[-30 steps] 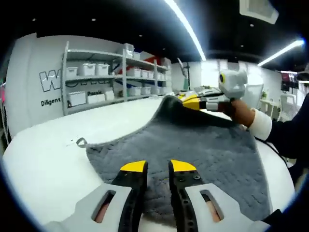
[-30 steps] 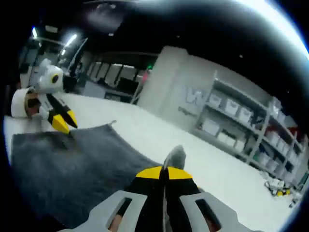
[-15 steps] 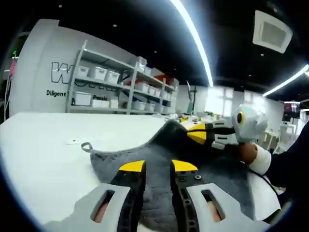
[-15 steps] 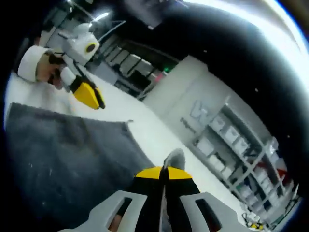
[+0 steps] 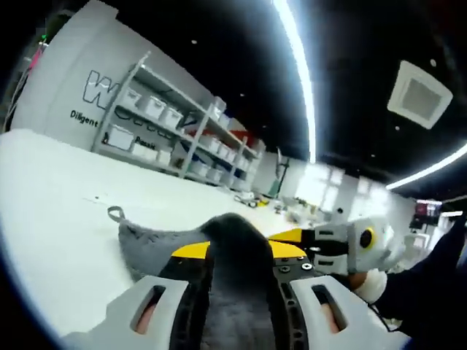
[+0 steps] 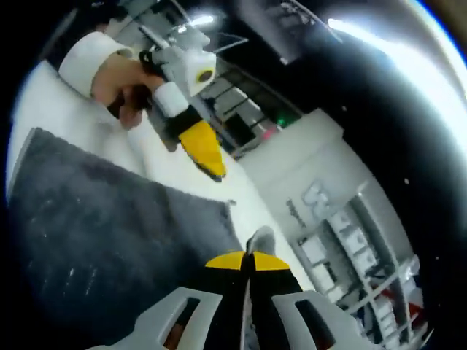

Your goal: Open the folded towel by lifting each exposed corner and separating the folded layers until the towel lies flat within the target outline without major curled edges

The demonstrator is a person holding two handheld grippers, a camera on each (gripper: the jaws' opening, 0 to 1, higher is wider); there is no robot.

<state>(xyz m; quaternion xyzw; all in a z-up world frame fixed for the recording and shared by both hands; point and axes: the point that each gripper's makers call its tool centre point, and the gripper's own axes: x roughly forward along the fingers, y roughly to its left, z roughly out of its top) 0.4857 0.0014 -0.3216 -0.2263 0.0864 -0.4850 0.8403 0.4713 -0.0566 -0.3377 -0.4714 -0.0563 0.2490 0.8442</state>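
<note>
The grey towel [image 6: 109, 219] lies spread on the white table [image 5: 58, 189], with one corner pulled up into a peak. My right gripper [image 6: 246, 257] is shut on that corner, and a grey tuft sticks out above its yellow tips. In the left gripper view the right gripper [image 5: 283, 235] holds the raised fold of the towel [image 5: 146, 240] just ahead of my left gripper [image 5: 241, 250]. The left jaws stand open, and grey cloth shows through the gap. In the right gripper view the left gripper [image 6: 211, 169] hovers above the towel's far edge with nothing in it.
A small hanging loop [image 5: 113, 213] sticks out at the towel's far corner. Shelves with white bins [image 5: 168, 131] line the wall beyond the table. A person's hand [image 6: 120, 80] and white cuff hold the left gripper. Bare white table surrounds the towel.
My right gripper has carried the held corner higher and closer to the left gripper. The left gripper has risen off the towel, tilted upward, and its jaws stand a little wider.
</note>
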